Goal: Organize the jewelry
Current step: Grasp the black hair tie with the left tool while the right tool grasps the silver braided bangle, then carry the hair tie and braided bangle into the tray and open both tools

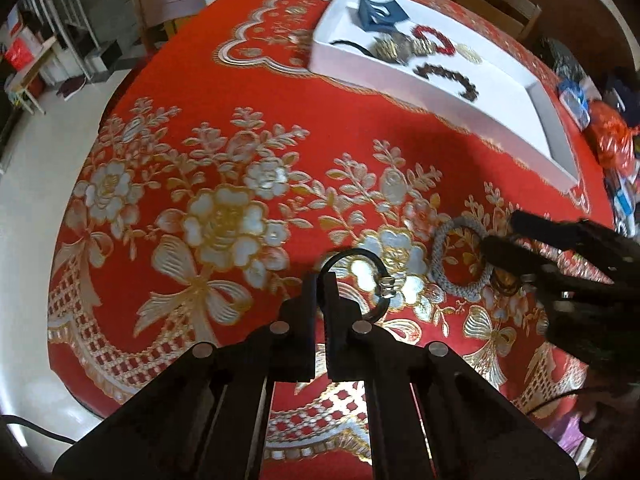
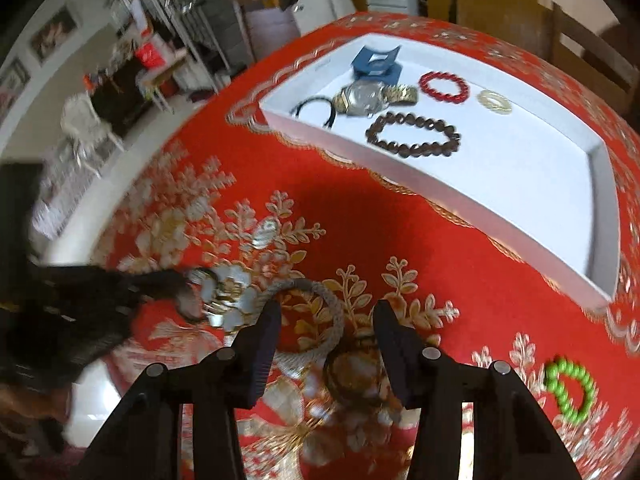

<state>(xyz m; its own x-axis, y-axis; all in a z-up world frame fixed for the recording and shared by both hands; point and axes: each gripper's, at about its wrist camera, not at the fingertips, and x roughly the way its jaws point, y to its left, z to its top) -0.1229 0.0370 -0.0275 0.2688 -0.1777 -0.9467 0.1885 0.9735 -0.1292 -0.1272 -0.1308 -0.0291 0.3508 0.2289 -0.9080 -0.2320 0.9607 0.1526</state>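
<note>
My left gripper (image 1: 319,280) is shut on a black cord bracelet with a silver clasp (image 1: 372,276), held just above the red tablecloth. My right gripper (image 2: 326,312) is open over a grey braided hair tie (image 2: 320,312), which also shows in the left wrist view (image 1: 460,260), and a thin dark band (image 2: 352,372) next to it. The right gripper shows in the left wrist view (image 1: 500,232). A white tray (image 2: 520,216) at the far side holds a brown bead bracelet (image 2: 412,134), a red bead bracelet (image 2: 444,86), a gold watch (image 2: 366,98), a black band (image 2: 314,108), a pale ring (image 2: 494,101) and a blue box (image 2: 376,62).
A green bead bracelet (image 2: 570,388) lies on the cloth at the right. The round table (image 1: 200,128) has a red floral cloth. Bags and clutter (image 1: 612,136) sit at the table's right edge. Chairs stand behind the table.
</note>
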